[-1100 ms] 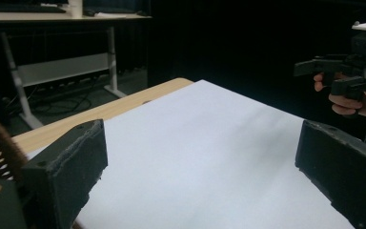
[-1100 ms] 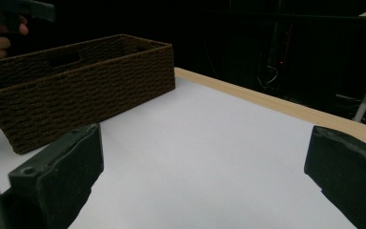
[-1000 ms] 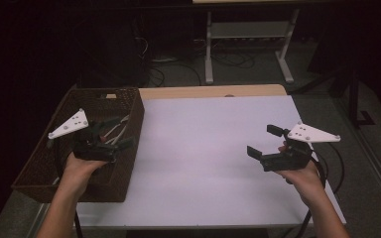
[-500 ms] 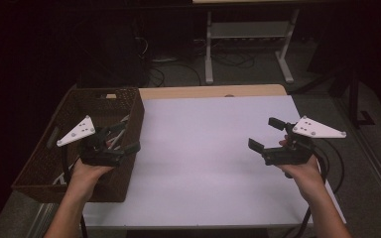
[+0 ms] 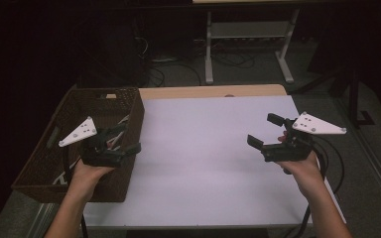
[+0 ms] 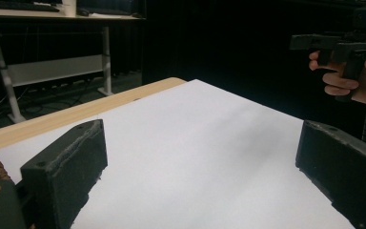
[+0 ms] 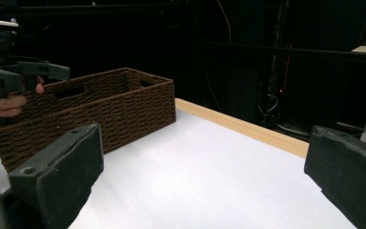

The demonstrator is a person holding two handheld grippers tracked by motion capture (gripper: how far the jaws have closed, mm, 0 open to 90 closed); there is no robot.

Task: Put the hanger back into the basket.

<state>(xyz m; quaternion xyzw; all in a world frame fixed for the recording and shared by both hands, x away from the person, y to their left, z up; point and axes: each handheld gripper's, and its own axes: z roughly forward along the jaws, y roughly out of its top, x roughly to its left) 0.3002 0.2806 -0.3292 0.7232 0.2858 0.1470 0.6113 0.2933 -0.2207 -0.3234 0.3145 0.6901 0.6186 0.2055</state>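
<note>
My left gripper (image 5: 121,139) hangs released over the wicker basket (image 5: 129,101) at nine o'clock on the white worktop (image 5: 198,148), nothing between its jaws. My right gripper (image 5: 265,131), at three o'clock, is likewise released and well apart.

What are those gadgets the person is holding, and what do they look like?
Two matching hand-held tools. The left gripper and right gripper are black, each with two blocky, flat-faced jaws. Each carries a pale grey three-cornered plate dotted with small holes on top. A black cable loops from the right one. The forearms are bare, no sleeves or gloves.
</note>
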